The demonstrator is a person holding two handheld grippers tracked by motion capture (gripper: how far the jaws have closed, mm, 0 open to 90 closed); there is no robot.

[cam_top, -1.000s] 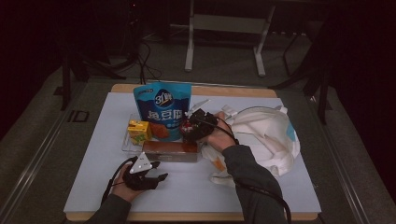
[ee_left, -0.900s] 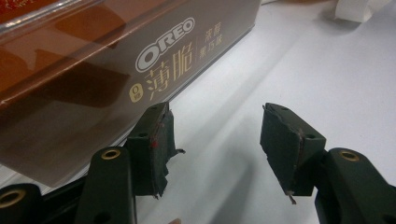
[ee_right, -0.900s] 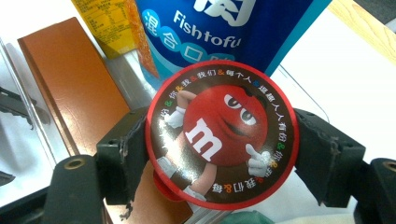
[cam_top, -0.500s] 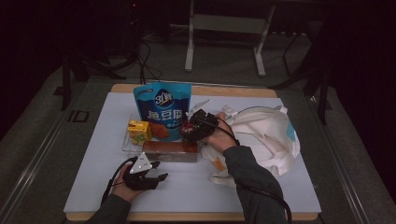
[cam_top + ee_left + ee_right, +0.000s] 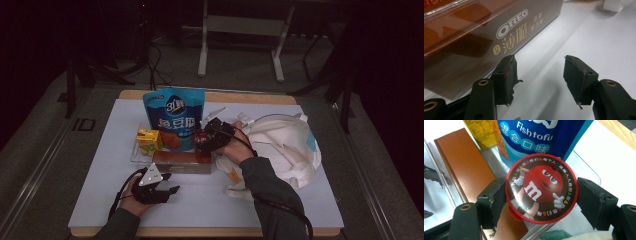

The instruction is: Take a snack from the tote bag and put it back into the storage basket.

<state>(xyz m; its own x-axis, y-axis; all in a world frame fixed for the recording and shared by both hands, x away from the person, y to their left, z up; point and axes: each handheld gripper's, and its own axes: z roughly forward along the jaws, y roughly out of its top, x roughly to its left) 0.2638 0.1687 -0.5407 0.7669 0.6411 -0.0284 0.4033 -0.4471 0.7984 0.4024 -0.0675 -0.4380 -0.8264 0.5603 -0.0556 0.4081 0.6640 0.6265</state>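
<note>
Two pads on one lid: my right gripper (image 5: 541, 202) has its jaws closed on the round M&M's tub (image 5: 541, 194), one pad at each edge of the lid, holding it over the clear tray (image 5: 586, 173).
Tub position: above the tray's near right corner, just in front of the blue Fishtofu bag (image 5: 544, 135) and beside the brown Oreo box (image 5: 464, 170).
Slip risk: I judge the grip thin; the pads bite only the rim, so a tilt could let the tub pop out.
Bag risk: if I push forward, the tub could nudge the upright bag and tip it onto the yellow carton (image 5: 148, 140).
Landing risk: set down on the tray's wall, the tub could rock and roll onto the white sheet (image 5: 280, 205).
Left gripper (image 5: 539, 77): jaws parted about two-thirds, nothing between them, resting on the sheet right by the box's front face.
Left risk: closing or sliding it could shove the box and tray.
</note>
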